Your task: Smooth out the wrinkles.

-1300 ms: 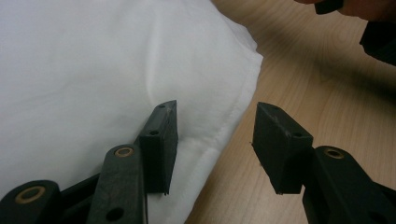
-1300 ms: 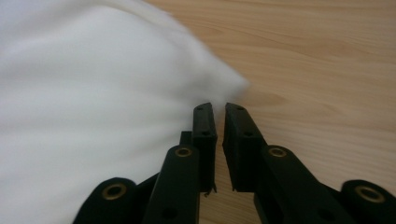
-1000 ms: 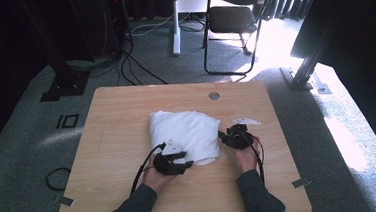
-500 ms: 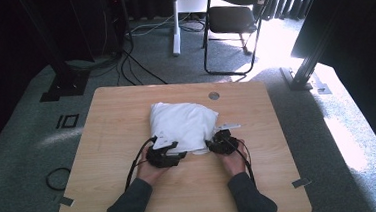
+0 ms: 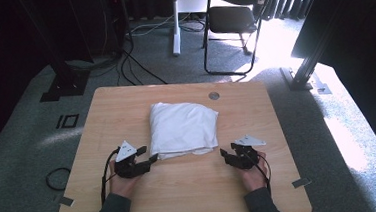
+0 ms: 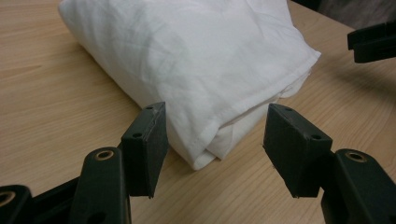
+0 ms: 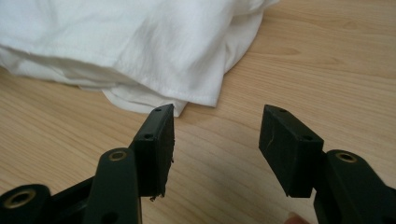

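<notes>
Left gripper (image 5: 152,159) sits low over the table (image 5: 192,196), jaws parted with nothing clamped; they have just been opening. In the left gripper view the near corner of the folded white cloth (image 6: 196,65) lies ahead of the gap and just short of it, neither pad touching fabric. The stacked hems of that corner face the jaws, and the long folded edge runs away up-left of the left jaw. Bare wood lies to the left of the jaws and under them; ahead to the right, past the corner, a black jaw of the other gripper shows at the frame edge.

Right gripper (image 5: 224,156) likewise stands with jaws parted and empty, having just been opening. In the right gripper view the cloth's other near corner lies ahead and left of the gap, its hem tip right by the upper end of the left jaw; contact cannot be told. Open wood fills the gap and everything right of it.

High view: cloth (image 5: 182,127) between and beyond both grippers, near table edge free.
</notes>
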